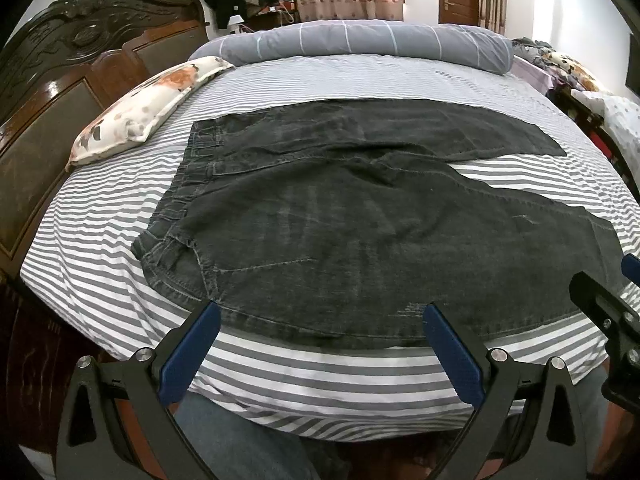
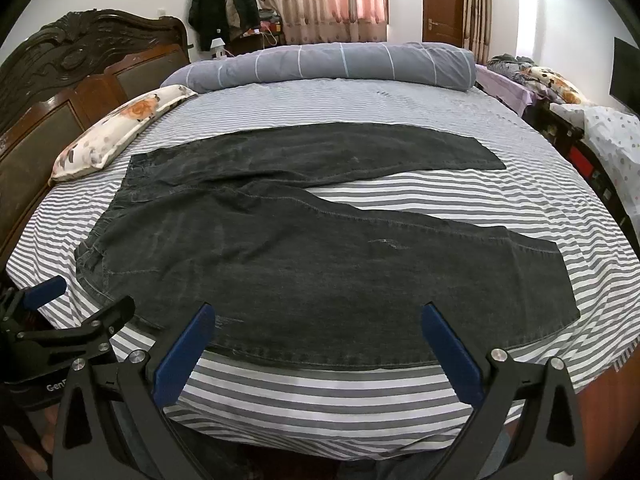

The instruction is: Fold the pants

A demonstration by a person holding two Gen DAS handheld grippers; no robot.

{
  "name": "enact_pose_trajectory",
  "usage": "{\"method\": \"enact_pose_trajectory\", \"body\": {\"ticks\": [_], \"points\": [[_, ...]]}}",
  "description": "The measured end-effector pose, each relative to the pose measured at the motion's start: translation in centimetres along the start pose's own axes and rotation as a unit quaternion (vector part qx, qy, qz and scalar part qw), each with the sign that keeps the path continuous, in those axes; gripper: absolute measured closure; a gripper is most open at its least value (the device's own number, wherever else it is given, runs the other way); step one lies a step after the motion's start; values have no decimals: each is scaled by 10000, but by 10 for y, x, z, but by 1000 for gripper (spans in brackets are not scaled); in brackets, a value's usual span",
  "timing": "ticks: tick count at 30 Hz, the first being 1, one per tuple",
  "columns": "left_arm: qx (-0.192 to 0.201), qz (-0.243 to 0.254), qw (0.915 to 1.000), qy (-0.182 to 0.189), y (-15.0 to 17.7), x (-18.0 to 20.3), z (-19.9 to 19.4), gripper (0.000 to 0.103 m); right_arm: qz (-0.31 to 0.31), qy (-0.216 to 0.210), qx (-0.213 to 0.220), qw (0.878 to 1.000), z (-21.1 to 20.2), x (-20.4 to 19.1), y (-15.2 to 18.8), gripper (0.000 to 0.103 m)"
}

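Dark grey jeans [image 1: 320,220] lie spread flat on the striped bed sheet [image 1: 100,220], waistband to the left, both legs running right and splayed apart. They show the same way in the right wrist view [image 2: 320,260]. My left gripper [image 1: 320,312] is open and empty, hovering over the near edge of the jeans by the hip. My right gripper [image 2: 318,312] is open and empty over the near leg's edge. The right gripper shows at the right edge of the left wrist view [image 1: 612,304]; the left gripper shows at the left of the right wrist view [image 2: 60,320].
A floral pillow [image 1: 140,112] lies at the left by the dark wooden headboard [image 1: 60,80]. A rolled grey duvet [image 1: 360,40] lies along the far edge. A second cluttered bed [image 2: 580,120] stands to the right. The striped sheet [image 2: 320,400] drops off at the near edge.
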State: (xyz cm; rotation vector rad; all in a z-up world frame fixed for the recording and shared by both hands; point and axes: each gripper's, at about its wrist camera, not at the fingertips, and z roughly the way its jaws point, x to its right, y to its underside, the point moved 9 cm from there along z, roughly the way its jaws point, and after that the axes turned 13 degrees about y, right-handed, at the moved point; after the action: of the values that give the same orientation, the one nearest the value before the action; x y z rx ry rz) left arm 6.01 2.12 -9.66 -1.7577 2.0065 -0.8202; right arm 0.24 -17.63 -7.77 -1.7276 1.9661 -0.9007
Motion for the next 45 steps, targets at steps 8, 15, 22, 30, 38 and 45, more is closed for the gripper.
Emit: {"method": "enact_pose_trajectory", "body": {"ticks": [8,15,22,30,38,45], "points": [[-54,54,10000,-36,1,-1,6,3,16,27,-35,10000,5,2,0,1],[-178,76,9998,-12,-1,-2,20,3,25,46,-139,9999,16,4,0,1],[-105,75,9998,157,-16,-23,32,3,102,-260,-312,9991,34,-1,1,1],[32,-165,9999,-4,-66,-104,44,22,245,-388,-384,9982,65,-8,-13,1],[99,-940,9948,390,-124,-206,76,51,539,-461,-18,9975,115,-29,-55,1],[-10,-1517,9827,1065,-152,-256,122,52,605,-342,-97,9975,181,-66,-78,1]]}}
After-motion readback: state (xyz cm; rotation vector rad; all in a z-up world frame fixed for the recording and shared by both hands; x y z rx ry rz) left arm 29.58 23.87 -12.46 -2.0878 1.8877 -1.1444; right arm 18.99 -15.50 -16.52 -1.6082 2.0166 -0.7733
